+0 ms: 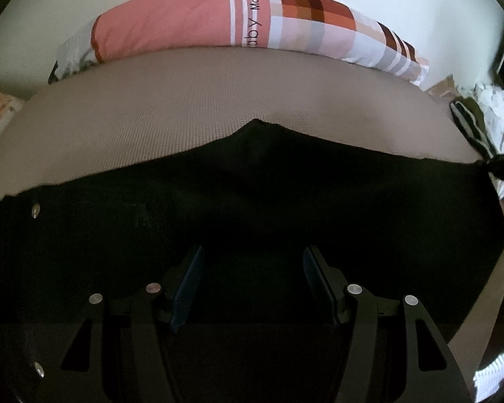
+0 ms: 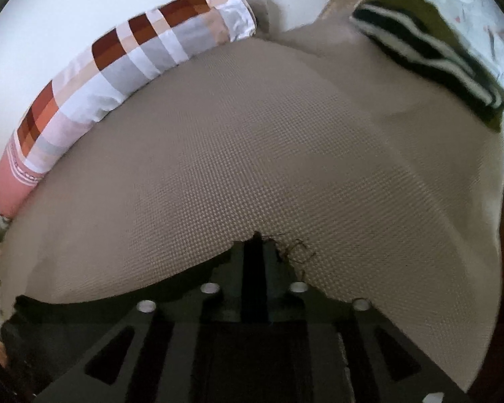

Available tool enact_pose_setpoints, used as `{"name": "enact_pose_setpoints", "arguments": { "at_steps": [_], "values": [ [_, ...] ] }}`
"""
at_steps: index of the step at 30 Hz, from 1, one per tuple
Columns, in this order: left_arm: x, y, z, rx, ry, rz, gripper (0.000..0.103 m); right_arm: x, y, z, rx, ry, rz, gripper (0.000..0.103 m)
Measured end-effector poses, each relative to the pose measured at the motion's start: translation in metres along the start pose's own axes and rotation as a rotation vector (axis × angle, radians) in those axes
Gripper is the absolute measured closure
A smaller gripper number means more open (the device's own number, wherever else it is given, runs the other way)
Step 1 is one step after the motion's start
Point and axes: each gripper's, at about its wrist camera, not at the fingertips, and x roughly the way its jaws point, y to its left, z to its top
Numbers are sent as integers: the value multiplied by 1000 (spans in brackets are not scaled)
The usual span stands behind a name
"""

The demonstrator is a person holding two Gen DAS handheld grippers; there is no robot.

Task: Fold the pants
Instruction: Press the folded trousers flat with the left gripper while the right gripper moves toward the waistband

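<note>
Two tongs work over black pants (image 1: 252, 194) spread on a tan mat (image 1: 191, 107). Left tongs (image 1: 253, 285) hover wide apart above the dark cloth, blue pads (image 1: 188, 285) bare, nothing between them. Right tongs (image 2: 256, 252) are pinched narrow on a frayed corner of the pants (image 2: 285, 252), loose threads trailing onto the mat (image 2: 252, 141); in the left view that corner is pulled taut at the far right. A checked pillow (image 1: 238, 20) lies along the mat's far edge against a white wall, and a striped cloth (image 2: 426, 53) sits at the right corner.
</note>
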Motion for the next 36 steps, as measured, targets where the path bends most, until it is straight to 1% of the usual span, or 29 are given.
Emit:
{"name": "enact_pose_setpoints", "arguments": {
  "at_steps": [1,3,5,6,7,8,10,11,12,13,15,16,18,20,21,24,28,29,30,31,33,35,36],
  "values": [
    [0,0,1,2,10,-4,41,-9,4,0,-5,-19,-19,82],
    [-5,3,1,-2,21,-27,41,-28,16,0,-30,-59,-2,82],
    [-14,8,-1,-6,11,-52,41,-41,39,0,-82,-65,52,82],
    [-20,11,-4,-8,-3,-55,41,-47,60,-1,-128,-53,107,82],
    [-26,15,-6,-6,-17,-52,41,-49,74,-3,-161,-44,134,81],
    [-33,19,-8,-8,-32,-45,41,-49,95,-6,-209,-27,168,81],
    [-45,30,-14,-9,-56,-8,41,-42,146,-15,-320,22,255,80],
    [-49,37,-17,-12,-63,11,41,-38,166,-20,-358,46,287,80],
    [-53,44,-19,-19,-67,28,41,-30,198,-27,-409,86,344,80],
    [-55,51,-22,-31,-69,40,41,-26,216,-32,-439,107,374,80],
    [-60,68,-28,-70,-63,56,41,-12,270,-45,-519,171,458,80],
    [-63,79,-33,-95,-63,71,41,-7,287,-50,-549,192,482,80],
    [-67,94,-39,-128,-63,94,41,5,336,-65,-645,260,539,76],
    [-68,108,-44,-163,-59,104,41,10,368,-79,-717,286,571,64],
    [-68,113,-47,-178,-56,108,41,14,386,-88,-762,304,589,63],
    [-68,130,-55,-229,-61,76,41,28,425,-108,-849,362,610,62],
    [-69,137,-58,-242,-75,50,41,48,452,-128,-913,437,608,62],
    [-69,138,-58,-238,-75,48,41,53,456,-132,-918,465,612,65],
    [-70,138,-58,-234,-77,45,41,57,459,-134,-916,487,618,75],
    [-70,137,-59,-225,-78,44,41,58,460,-134,-915,475,618,94],
    [-70,137,-60,-217,-84,40,41,55,460,-125,-894,417,613,96],
    [-70,139,-62,-213,-90,33,41,60,461,-123,-859,398,596,98],
    [-69,140,-62,-210,-94,31,41,64,462,-125,-864,395,582,98]
  ]
}}
